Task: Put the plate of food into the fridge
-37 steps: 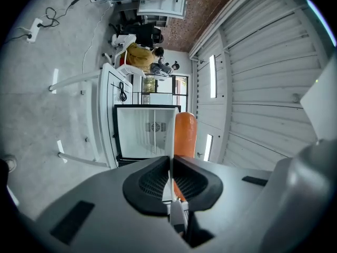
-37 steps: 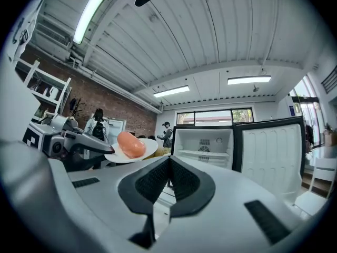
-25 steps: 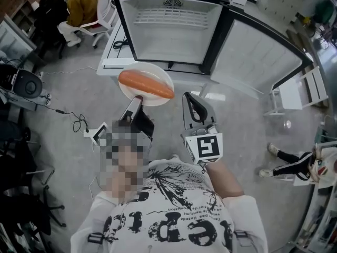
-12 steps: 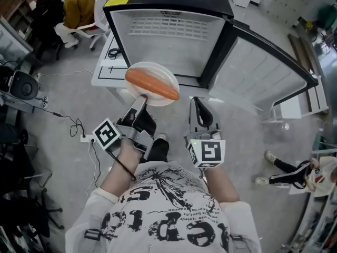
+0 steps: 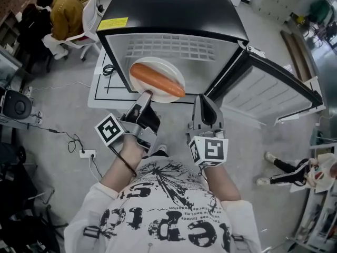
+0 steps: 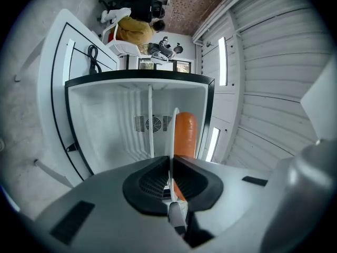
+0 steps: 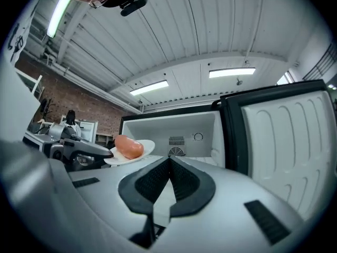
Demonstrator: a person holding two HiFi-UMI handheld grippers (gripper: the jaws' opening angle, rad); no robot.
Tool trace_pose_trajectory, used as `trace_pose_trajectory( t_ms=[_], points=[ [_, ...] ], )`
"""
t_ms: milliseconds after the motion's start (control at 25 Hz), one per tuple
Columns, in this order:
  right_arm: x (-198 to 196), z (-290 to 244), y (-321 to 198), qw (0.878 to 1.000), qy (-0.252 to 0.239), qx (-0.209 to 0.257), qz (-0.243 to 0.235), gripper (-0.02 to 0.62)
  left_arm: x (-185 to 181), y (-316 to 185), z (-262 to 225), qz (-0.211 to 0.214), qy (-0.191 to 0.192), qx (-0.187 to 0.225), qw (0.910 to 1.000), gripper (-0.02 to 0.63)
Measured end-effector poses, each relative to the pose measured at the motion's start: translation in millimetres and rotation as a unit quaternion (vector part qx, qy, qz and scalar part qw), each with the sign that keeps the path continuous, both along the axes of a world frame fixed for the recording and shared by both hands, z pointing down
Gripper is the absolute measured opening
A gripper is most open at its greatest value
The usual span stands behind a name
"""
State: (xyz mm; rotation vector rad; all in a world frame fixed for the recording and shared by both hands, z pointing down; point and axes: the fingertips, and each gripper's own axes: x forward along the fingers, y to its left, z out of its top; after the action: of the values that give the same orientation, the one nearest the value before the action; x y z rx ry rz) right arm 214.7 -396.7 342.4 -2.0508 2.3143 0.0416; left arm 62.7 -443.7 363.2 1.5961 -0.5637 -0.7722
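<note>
A white plate (image 5: pixel 169 70) carries a long orange sausage (image 5: pixel 157 80). My left gripper (image 5: pixel 145 96) is shut on the plate's near rim and holds it level just in front of the open fridge (image 5: pixel 174 50). In the left gripper view the plate (image 6: pixel 173 128) shows edge-on between the jaws, with the sausage (image 6: pixel 185 135) beyond. My right gripper (image 5: pixel 204 105) is shut and empty, to the right of the plate. In the right gripper view the plate (image 7: pixel 145 148) and sausage (image 7: pixel 129 146) show at the left.
The fridge door (image 5: pixel 274 88) stands open at the right. The fridge sits on a low white stand (image 5: pixel 102 91). A person in a yellow top (image 5: pixel 67 15) sits at the far left. Cables and a power strip (image 5: pixel 85 154) lie on the floor at the left.
Both grippers and the plate have come nearer to the fridge opening. The plate now overlaps the fridge's lower front edge.
</note>
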Motion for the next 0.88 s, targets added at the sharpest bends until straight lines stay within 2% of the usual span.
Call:
trace_pose_trajectory(
  t_ms=[200,440,520,880],
  points=[
    [-11.9,9.0,-32.1,1.000,0.002,-0.007,0.011,0.002,-4.5,-32.6,4.1,0.021,-0.002,-0.006,0.9998,0.028],
    [-12.2,13.7,-60.3,1.000,0.010,-0.018,0.015,0.002,-3.2,-64.8,7.2,0.017,0.004,-0.010,0.9998,0.028],
    [-8.2,12.8,-67.6,1.000,0.006,-0.018,0.020,0.002,-0.2,-72.2,8.8,0.011,0.005,-0.012,0.9999,0.028],
    [4.7,16.3,-100.4,1.000,0.016,-0.010,-0.019,0.002,21.3,-99.7,10.5,-0.030,-0.003,-0.022,0.9993,0.028]
  ],
)
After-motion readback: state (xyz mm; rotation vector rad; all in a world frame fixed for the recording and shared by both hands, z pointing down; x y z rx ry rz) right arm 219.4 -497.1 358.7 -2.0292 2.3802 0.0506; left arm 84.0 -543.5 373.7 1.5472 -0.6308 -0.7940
